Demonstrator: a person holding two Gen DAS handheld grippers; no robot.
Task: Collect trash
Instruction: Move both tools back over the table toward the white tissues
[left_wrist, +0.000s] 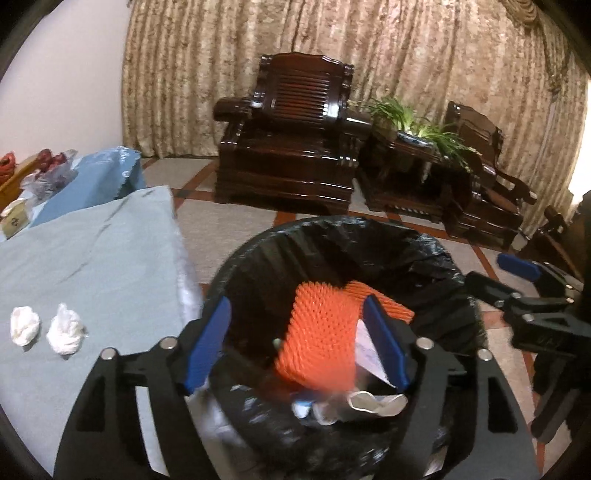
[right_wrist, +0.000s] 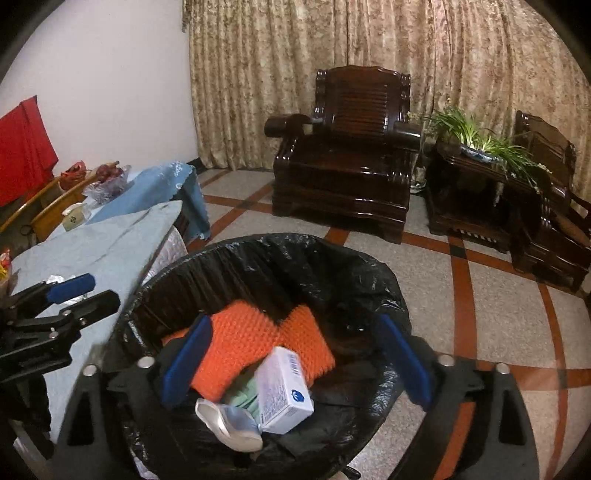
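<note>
A trash bin with a black bag (left_wrist: 424, 258) (right_wrist: 258, 258) stands on the floor beside a table with a light blue cloth (left_wrist: 92, 266) (right_wrist: 103, 243). In the bin lie an orange foam net (left_wrist: 325, 332) (right_wrist: 243, 343), a white and blue box (right_wrist: 282, 391) and crumpled packaging (right_wrist: 229, 421). My left gripper (left_wrist: 295, 354) is open above the bin, empty. My right gripper (right_wrist: 295, 362) is open above the bin, empty. Two crumpled white tissues (left_wrist: 24, 326) (left_wrist: 66, 330) lie on the cloth, left of my left gripper.
Dark wooden armchairs (left_wrist: 288, 147) (right_wrist: 351, 158) and a side table with a potted plant (left_wrist: 417, 133) (right_wrist: 480, 144) stand in front of a beige curtain. A second blue-clothed table with bagged items (left_wrist: 92, 177) (right_wrist: 147, 188) stands at the back left. The floor is tiled with red stripes.
</note>
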